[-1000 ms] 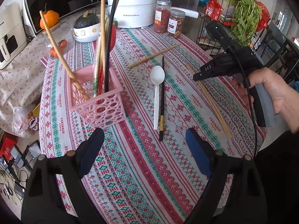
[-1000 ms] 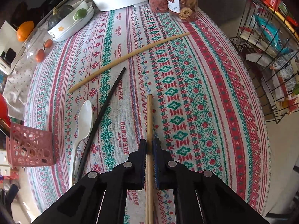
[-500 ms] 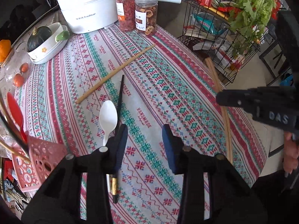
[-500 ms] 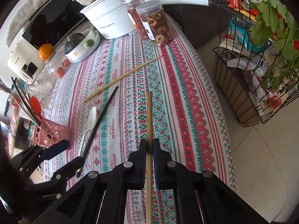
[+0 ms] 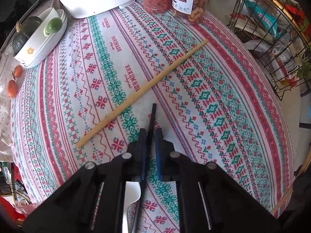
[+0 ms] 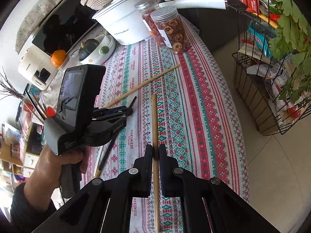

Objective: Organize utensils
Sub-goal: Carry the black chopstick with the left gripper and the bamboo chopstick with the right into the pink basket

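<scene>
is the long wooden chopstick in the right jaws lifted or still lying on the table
Lifted. The wooden chopstick is clamped in the right gripper, its tip standing clear above the tablecloth.

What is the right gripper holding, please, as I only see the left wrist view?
Observer: The right gripper is shut on a wooden chopstick.
Operator: Where does the black chopstick end behind my left gripper?
Observer: While that gripper's jaws are closing around it, its brass-coloured end lies near the hand holding the gripper.
Operator: Is the white pot lidded?
Observer: Yes, a white lid with a knob sits on it.
</scene>
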`<state>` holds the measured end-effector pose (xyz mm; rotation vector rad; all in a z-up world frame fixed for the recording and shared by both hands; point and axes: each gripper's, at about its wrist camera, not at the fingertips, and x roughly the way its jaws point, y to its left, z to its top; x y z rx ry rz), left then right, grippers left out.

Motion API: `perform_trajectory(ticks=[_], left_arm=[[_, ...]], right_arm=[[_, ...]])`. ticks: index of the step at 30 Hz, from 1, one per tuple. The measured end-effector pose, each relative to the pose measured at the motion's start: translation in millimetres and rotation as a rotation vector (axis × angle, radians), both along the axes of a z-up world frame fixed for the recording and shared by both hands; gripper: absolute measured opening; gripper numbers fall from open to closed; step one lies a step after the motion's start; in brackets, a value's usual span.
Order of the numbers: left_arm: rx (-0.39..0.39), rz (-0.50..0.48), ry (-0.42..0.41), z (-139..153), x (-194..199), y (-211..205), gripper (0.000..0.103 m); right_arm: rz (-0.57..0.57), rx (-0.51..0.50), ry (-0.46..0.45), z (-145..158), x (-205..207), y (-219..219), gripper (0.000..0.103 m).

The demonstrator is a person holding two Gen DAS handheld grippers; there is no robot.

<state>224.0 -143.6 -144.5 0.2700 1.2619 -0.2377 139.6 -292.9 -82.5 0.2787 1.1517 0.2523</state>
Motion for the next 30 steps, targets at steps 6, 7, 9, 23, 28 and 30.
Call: perform_trajectory(ticks=[6, 7, 9, 23, 28, 30], left_arm=[[0.007, 0.007, -0.027, -2, -7, -1, 0.007], [0.015, -0.003, -0.031, -3, -10, -3, 0.007], [-0.004, -0.01, -0.026, 2, -17, -4, 0.006], [-0.185, -0.218, -0.225, 102, -132, 15, 0.006], [-0.249, -0.235, -0.328, 133, -179, 52, 0.006], [-0.286, -0.215, -0.382, 150, -196, 73, 0.006]], right_arm=[[-0.01, 0.0, 0.006, -2, 0, 0, 0.006], [-0.012, -0.002, 0.004, -2, -1, 0, 0.006], [-0.012, 0.001, 0.001, -2, -2, -1, 0.006], [-0.045, 0.04, -0.069, 20, -32, -6, 0.006], [-0.042, 0.073, -0.122, 36, -54, 1, 0.006], [-0.037, 0.085, -0.149, 44, -62, 6, 0.006]])
